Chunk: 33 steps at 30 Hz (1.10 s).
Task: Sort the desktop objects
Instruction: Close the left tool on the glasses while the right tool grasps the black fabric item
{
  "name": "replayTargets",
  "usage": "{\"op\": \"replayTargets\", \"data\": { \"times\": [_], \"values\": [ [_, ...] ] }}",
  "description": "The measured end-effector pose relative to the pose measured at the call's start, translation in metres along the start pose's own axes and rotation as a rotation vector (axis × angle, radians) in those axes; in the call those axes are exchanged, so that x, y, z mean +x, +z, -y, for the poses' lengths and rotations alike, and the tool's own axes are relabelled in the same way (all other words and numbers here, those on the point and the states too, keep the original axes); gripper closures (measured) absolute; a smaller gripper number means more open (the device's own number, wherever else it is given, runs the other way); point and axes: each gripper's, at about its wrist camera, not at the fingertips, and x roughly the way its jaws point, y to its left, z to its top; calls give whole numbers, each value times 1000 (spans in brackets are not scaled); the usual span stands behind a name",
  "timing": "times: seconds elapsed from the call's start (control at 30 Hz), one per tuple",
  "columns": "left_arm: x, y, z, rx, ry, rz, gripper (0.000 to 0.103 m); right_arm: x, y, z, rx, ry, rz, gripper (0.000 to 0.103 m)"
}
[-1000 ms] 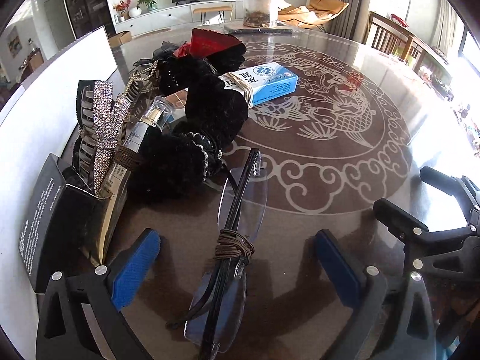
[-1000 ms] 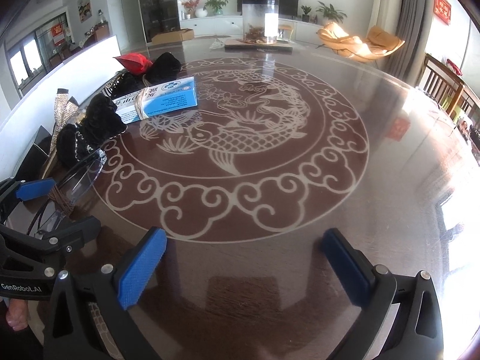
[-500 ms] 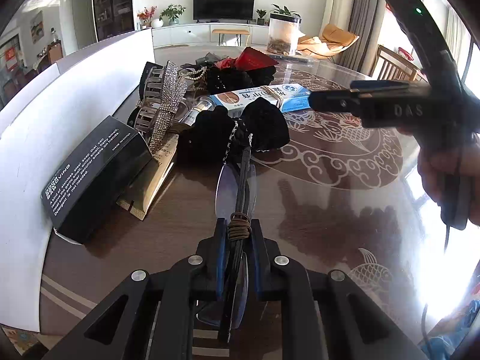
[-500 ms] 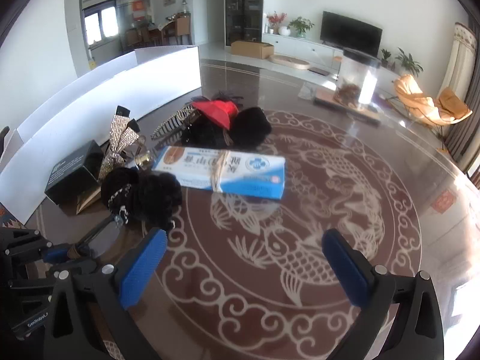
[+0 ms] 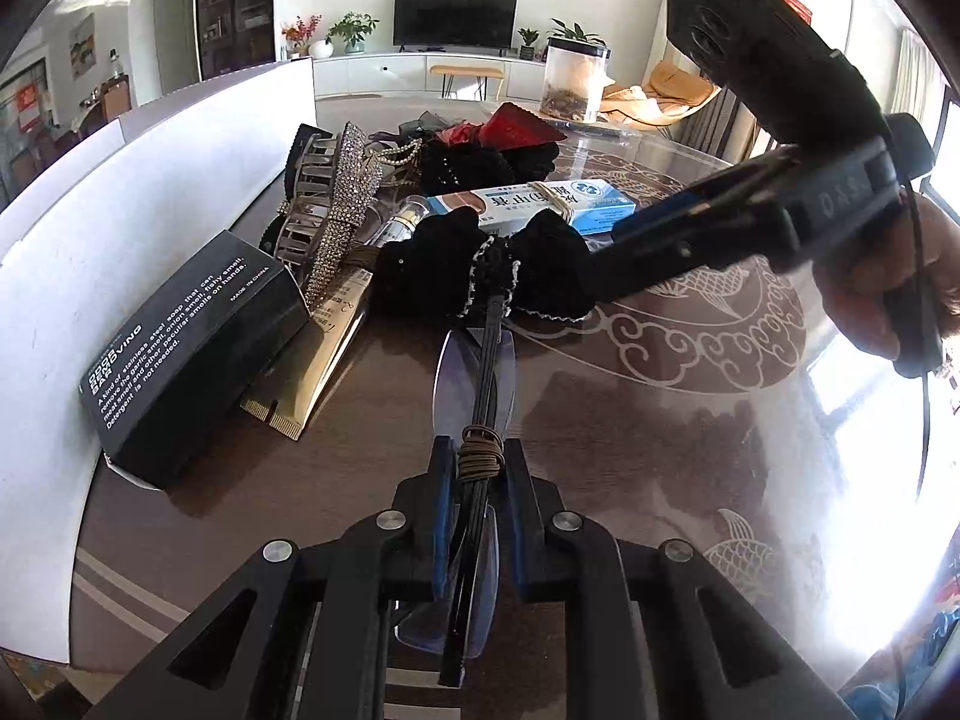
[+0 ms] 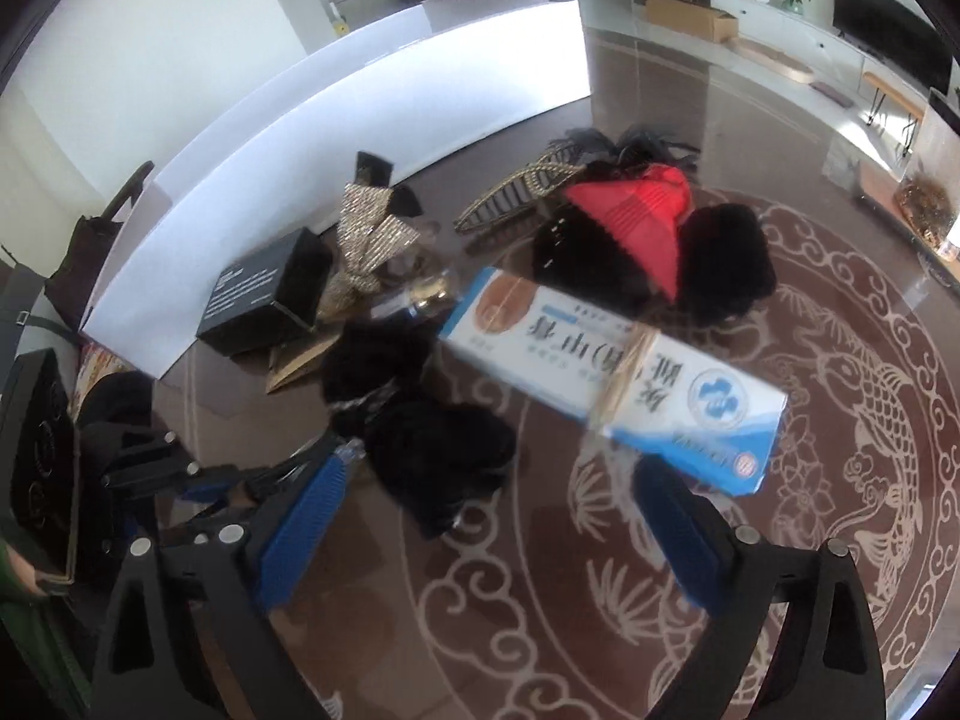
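Observation:
My left gripper (image 5: 477, 474) is shut on folded rimless glasses (image 5: 474, 384) bound with a brown band, lying lengthwise toward a black fuzzy bow (image 5: 480, 267). My right gripper (image 6: 486, 510) is open, hovering above the black fuzzy bow (image 6: 420, 420) and the near end of a blue-white toothpaste box (image 6: 612, 384). In the left wrist view it reaches in from the right (image 5: 690, 228) over the toothpaste box (image 5: 534, 207). The left gripper shows at the right wrist view's lower left (image 6: 198, 474).
A black soap box (image 5: 186, 348), a rhinestone hair claw (image 5: 336, 204), a small bottle (image 5: 396, 225), a gold box, a red fan (image 6: 636, 222) and black hair pieces crowd the table's left. A white board (image 6: 336, 138) stands behind them. Patterned tabletop (image 6: 840, 420) lies right.
The left gripper closed on the glasses from open. The right gripper swung left and forward over the black bow and toothpaste box.

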Motion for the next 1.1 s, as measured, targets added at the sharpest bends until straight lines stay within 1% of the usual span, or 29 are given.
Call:
{"op": "replayTargets", "data": {
  "times": [0.03,0.1,0.13,0.2,0.23,0.33,0.37,0.4,0.43,0.47,0.5,0.53,0.57,0.6,0.67,0.7,0.77,0.8,0.87,0.9,0.97,1.03,1.07,1.1],
  "values": [
    [1,1,-1,-5,2,4,88,-2,-4,-8,-48,-75,-4,16],
    [2,2,-1,-8,6,7,88,-5,-7,-20,-133,-246,14,14],
    [2,2,0,-6,8,6,88,-3,-4,-22,-150,-274,13,14],
    [2,2,1,-1,22,6,88,1,2,-26,-157,-184,4,14],
    [2,1,1,-3,39,7,88,4,5,-32,-181,-173,9,14],
    [-2,1,-12,-58,53,8,88,21,18,-58,-325,-270,62,14],
    [-2,2,-17,-82,47,9,88,27,23,-64,-350,-288,74,14],
    [-2,2,-21,-103,40,10,88,34,27,-70,-364,-276,76,14],
    [-2,2,-24,-116,33,11,88,41,30,-74,-376,-260,68,17],
    [-1,2,-25,-122,28,10,88,49,32,-78,-391,-263,49,21],
    [-2,1,-26,-122,29,10,88,60,32,-84,-408,-285,20,30],
    [-2,1,-25,-119,32,10,88,64,29,-87,-418,-303,12,37],
    [-1,2,-25,-117,33,11,88,61,27,-88,-400,-297,28,44],
    [0,2,-25,-117,33,11,88,61,23,-86,-365,-317,19,59],
    [2,3,-26,-123,26,10,88,52,6,-78,-254,-336,28,59],
    [2,3,-27,-127,22,10,88,47,-8,-73,-195,-347,39,61],
    [2,4,-26,-128,20,10,88,27,-45,-63,-48,-344,86,61],
    [3,5,-25,-124,21,9,88,16,-66,-58,22,-360,115,61],
    [6,6,-22,-110,17,10,88,-4,-106,-54,107,-417,168,61],
    [7,7,-19,-101,11,10,88,-12,-117,-49,128,-452,191,61],
    [9,8,-13,-80,19,12,88,-21,-139,-48,155,-485,239,53],
    [8,8,-10,-68,38,15,88,-23,-147,-46,197,-484,259,11],
    [9,8,-9,-65,40,14,88,-21,-147,-47,213,-486,259,7],
    [10,8,-9,-64,39,14,88,-21,-145,-46,225,-480,263,6]
  ]
}}
